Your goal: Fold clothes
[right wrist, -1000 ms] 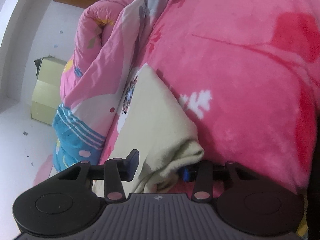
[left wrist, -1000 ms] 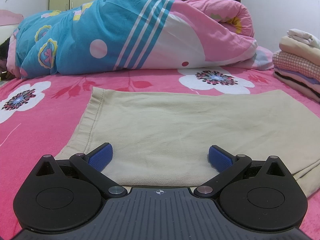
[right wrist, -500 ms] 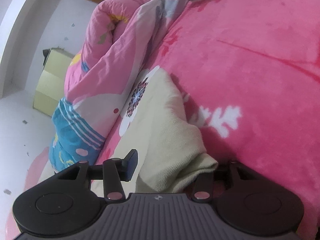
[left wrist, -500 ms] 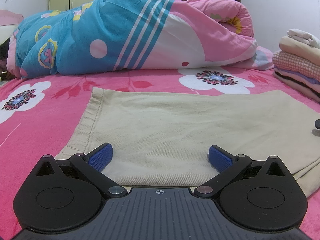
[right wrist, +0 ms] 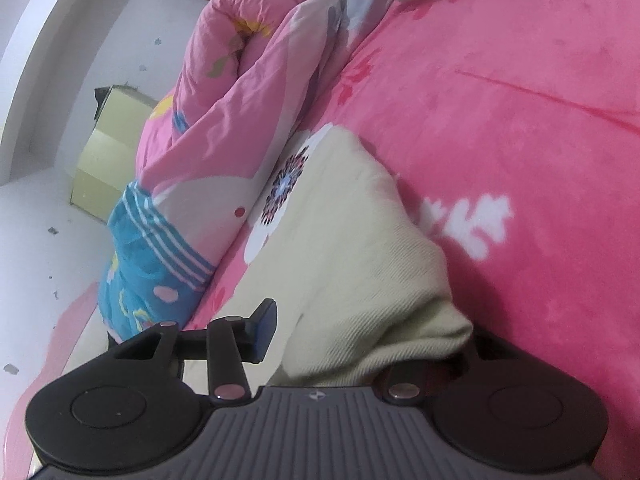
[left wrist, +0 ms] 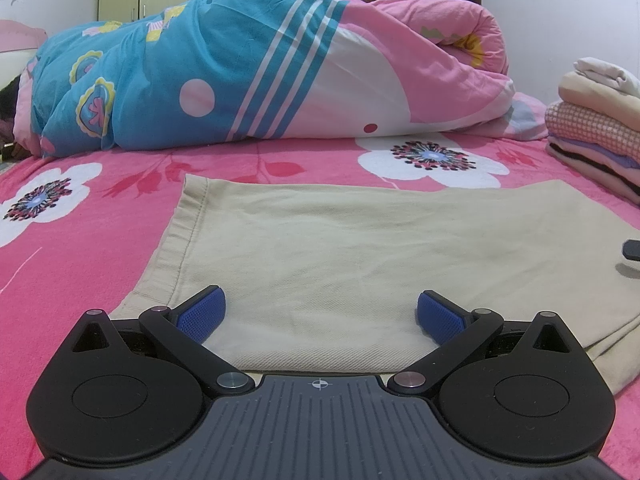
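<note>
One beige garment lies flat across the pink floral bedspread, its stitched hem at the left, and it is the only piece spread out here. Your left gripper sits low over the near edge of it, its two blue pads spread wide apart with bare cloth between them, nothing pinched. Over in the right wrist view, your right gripper has a bunched end of that same garment lying between its fingers; the jaws are closing right now, one blue pad stands clear of the fabric on the left, and the other finger is buried under the cloth, so I can't tell whether it's pressing yet. A dark tip of that right gripper pokes in at the far right edge of the left view. Behind the garment, one rolled quilt in blue and pink runs along the bed. To the right, one stack of folded clothes sits on the bedspread, about five layers by my count, well apart from the beige piece.
</note>
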Motion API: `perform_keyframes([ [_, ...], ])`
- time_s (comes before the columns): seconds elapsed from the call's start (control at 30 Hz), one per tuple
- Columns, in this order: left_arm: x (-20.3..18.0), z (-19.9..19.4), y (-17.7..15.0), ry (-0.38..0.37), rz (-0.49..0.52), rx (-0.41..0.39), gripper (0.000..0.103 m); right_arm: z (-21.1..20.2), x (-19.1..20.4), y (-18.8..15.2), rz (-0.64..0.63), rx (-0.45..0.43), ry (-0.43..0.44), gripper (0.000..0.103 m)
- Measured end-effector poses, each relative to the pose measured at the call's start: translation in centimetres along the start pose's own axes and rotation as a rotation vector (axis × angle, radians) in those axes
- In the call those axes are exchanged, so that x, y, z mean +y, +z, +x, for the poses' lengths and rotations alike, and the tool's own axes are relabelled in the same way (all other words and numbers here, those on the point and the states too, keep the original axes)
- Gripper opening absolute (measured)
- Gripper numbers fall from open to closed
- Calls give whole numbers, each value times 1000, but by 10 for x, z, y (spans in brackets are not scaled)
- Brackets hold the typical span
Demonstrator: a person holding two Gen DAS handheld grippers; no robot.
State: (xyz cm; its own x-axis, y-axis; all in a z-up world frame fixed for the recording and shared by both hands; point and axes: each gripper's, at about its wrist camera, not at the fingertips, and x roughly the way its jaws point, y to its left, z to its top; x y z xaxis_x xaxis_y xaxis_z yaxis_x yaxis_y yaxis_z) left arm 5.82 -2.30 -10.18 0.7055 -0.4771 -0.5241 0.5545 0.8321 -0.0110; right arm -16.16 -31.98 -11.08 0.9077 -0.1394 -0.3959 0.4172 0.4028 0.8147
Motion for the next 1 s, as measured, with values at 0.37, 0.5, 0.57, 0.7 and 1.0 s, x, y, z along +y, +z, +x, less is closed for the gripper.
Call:
perform_keyframes([
  [0.37, 0, 0, 0, 0, -1, 0, 103, 2, 3, 5, 19, 0, -28, 19],
  [0.5, 0, 0, 0, 0, -1, -1, 103, -1, 17, 7, -39, -14, -31, 18],
  [0.57, 0, 0, 0, 0, -1, -1, 103, -3, 28, 8, -93, -23, -39, 17],
  [0.7, 0, 0, 0, 0, -1, -1, 103, -5, 45, 7, -186, -36, -61, 17],
  [1.0, 0, 0, 0, -1, -1, -1, 103, -5, 54, 7, -238, -45, -73, 17],
])
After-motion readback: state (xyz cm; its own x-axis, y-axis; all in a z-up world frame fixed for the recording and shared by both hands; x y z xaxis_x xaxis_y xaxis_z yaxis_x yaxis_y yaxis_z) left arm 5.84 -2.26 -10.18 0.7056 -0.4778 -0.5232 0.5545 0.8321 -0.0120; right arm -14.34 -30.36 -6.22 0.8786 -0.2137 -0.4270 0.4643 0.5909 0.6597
